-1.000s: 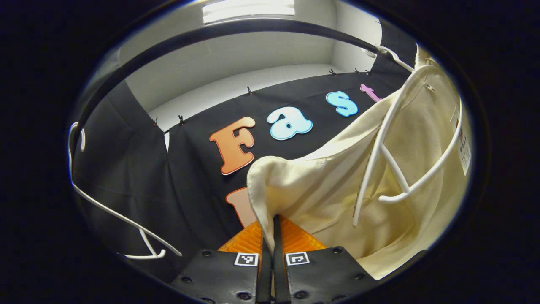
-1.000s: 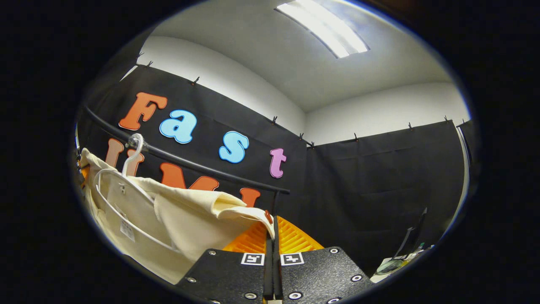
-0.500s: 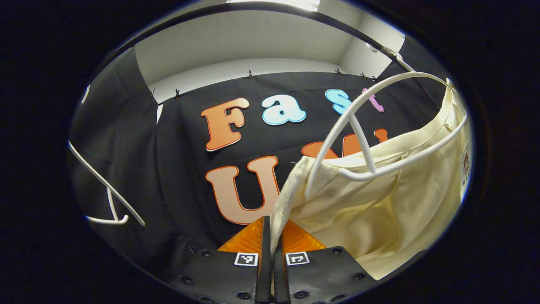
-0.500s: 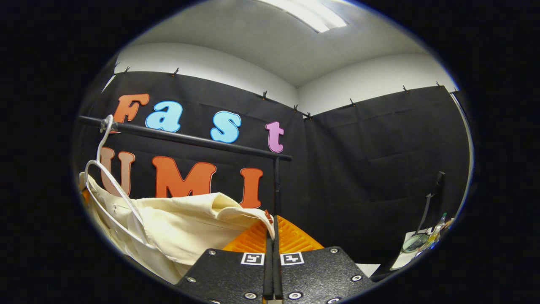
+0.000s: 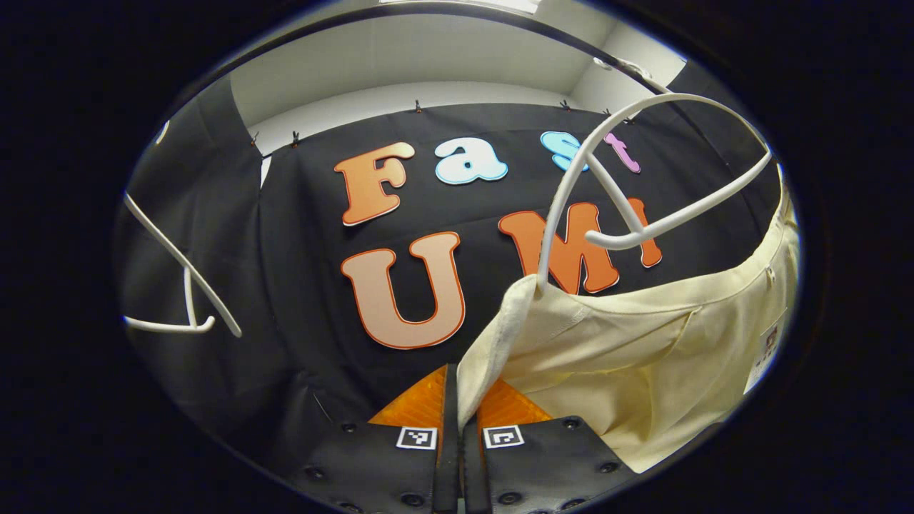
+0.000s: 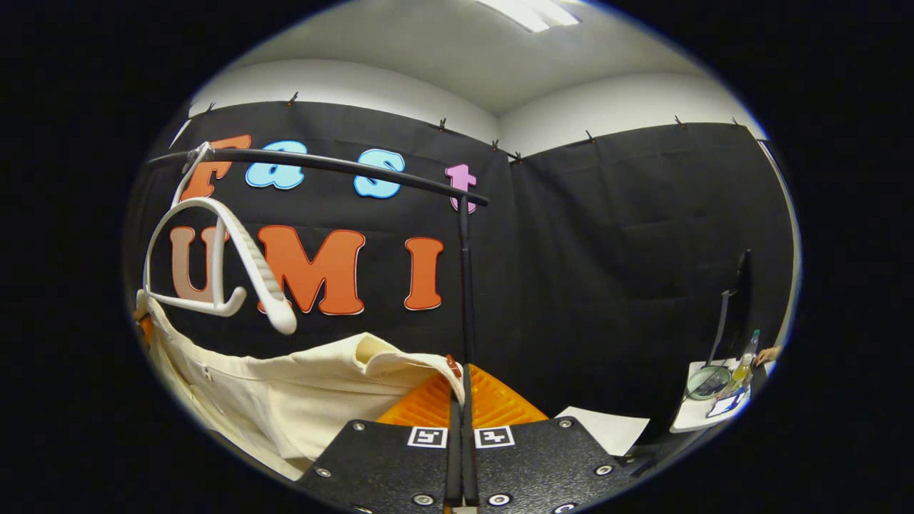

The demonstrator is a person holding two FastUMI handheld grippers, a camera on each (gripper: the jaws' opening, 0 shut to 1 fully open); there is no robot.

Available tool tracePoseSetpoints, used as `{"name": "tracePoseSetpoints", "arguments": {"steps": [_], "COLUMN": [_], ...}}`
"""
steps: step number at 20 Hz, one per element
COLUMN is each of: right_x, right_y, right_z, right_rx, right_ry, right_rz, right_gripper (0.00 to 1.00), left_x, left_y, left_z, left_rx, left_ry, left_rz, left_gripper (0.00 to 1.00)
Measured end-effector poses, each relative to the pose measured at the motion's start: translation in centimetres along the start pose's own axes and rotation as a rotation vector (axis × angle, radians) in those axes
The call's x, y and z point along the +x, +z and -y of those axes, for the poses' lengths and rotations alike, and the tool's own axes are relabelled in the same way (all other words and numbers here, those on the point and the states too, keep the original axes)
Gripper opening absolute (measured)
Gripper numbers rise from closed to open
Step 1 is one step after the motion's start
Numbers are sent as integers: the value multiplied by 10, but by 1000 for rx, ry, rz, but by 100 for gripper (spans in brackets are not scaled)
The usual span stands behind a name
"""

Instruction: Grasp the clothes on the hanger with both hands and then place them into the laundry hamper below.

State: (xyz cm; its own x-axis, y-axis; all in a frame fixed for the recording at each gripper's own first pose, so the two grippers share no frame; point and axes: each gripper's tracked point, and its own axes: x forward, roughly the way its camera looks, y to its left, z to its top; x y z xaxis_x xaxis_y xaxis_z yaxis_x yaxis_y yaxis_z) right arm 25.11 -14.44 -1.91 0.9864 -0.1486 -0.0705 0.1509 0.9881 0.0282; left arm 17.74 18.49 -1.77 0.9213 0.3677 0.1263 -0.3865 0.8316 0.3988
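Note:
A cream garment (image 5: 643, 350) hangs stretched between both grippers. My left gripper (image 5: 460, 396) is shut on one edge of it, the cloth running up and right from the fingers. The white hanger (image 5: 628, 178) stands above the cloth, one tip still at the fabric's corner. In the right gripper view my right gripper (image 6: 460, 389) is shut on the other edge of the garment (image 6: 300, 400), which sags to the left. There the white hanger (image 6: 221, 257) hangs from the black rail (image 6: 321, 164), its near arm bare above the cloth.
A second white hanger (image 5: 178, 285) hangs at the left of the left gripper view. The rail's upright post (image 6: 468, 285) stands just behind my right gripper. A small table (image 6: 714, 400) with a bottle and round items sits at the far right, a white sheet (image 6: 607, 428) lower down.
Both grippers have dropped lower with the garment. The cloth has slid down off the hanger, whose arms now stand bare above it. Both stay shut.

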Motion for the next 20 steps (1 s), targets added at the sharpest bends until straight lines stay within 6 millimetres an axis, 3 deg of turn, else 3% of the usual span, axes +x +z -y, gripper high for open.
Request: {"name": "tracePoseSetpoints", "arguments": {"steps": [4,10,15,20], "right_x": [-42,-112,-167,-202], "right_y": [-2,24,40,18], "right_z": [2,-13,-47,-96], "right_rx": [-20,-46,-52,-21], "right_ry": [1,75,171,295], "right_rz": [28,66,84,42], "right_gripper": [0,0,0,0], "left_x": [-29,-79,-130,-168], "left_y": [8,18,26,13], "left_z": [-11,-37,-39,-12], "left_rx": [18,-35,-104,-197], "left_ry": [-3,5,-39,-124], "left_rz": [20,-18,-58,-115], "left_gripper": [10,10,10,11]}}
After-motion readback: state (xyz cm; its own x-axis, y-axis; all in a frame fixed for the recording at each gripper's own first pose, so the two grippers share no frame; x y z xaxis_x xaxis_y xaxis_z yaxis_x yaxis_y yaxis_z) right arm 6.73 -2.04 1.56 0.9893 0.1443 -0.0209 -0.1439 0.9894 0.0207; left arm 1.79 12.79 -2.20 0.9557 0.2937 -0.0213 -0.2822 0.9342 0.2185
